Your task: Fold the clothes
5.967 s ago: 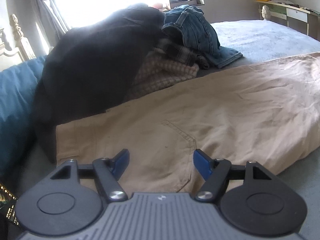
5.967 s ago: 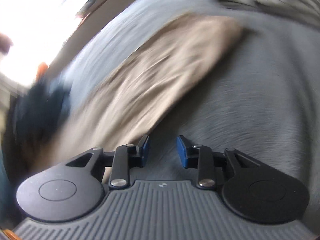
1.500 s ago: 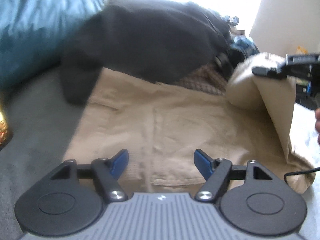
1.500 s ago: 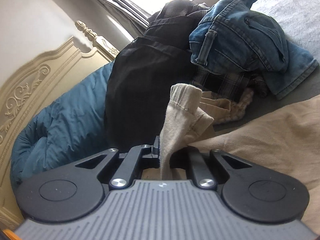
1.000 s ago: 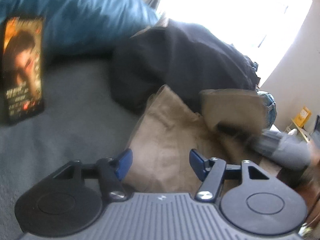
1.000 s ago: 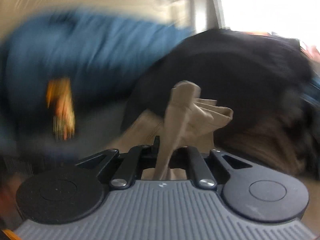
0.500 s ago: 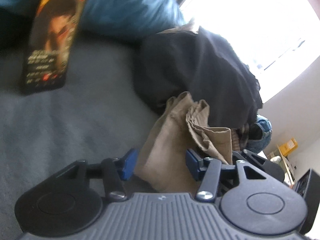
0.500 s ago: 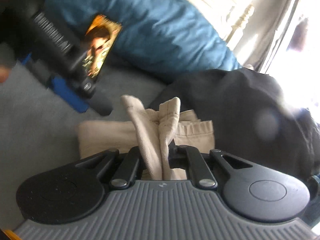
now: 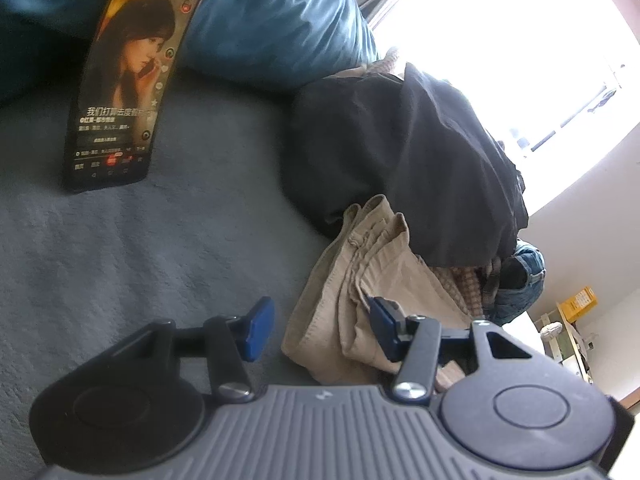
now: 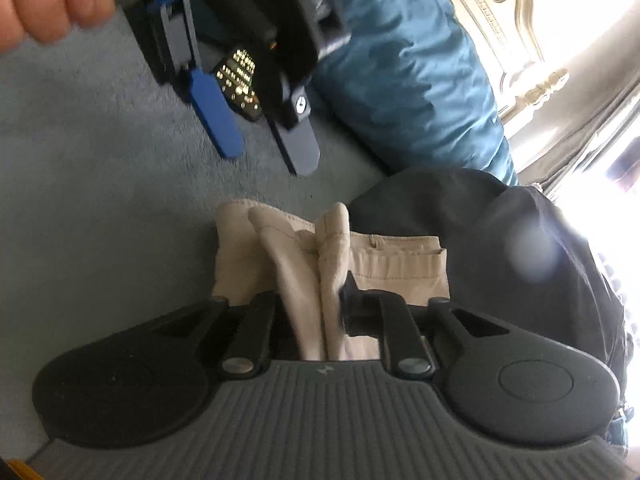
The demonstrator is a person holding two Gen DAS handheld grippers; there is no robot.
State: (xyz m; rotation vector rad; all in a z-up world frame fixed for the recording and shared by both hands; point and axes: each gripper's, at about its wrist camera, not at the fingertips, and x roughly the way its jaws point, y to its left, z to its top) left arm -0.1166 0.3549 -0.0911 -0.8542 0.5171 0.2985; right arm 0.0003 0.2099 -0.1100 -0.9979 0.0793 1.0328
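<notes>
Beige trousers (image 9: 360, 280) lie folded over on the grey bed cover (image 9: 120, 260), pressed against a black garment. My left gripper (image 9: 320, 326) is open at their near corner. Its right pad touches the cloth's edge and its left pad hangs free over the cover. In the right wrist view the trousers (image 10: 400, 268) show their waistband, with a bunched fold standing up between the jaws of my right gripper (image 10: 312, 304). Those jaws are opening and the fold sits loosely between them. The left gripper (image 10: 260, 140) hovers beyond the trousers, with a person's hand (image 10: 40, 0) behind it.
A lit phone (image 9: 124, 80) leans on a blue pillow (image 9: 272, 20) at the far left. The black garment (image 9: 400, 160) heaps up behind the trousers, with checked cloth (image 9: 460, 284) and jeans (image 9: 524, 280) to its right. A carved headboard (image 10: 500, 20) stands behind the pillow.
My right gripper rolled and brought the trouser end down onto the waistband, and its jaws have parted a little. The left gripper slid to the trousers' near corner.
</notes>
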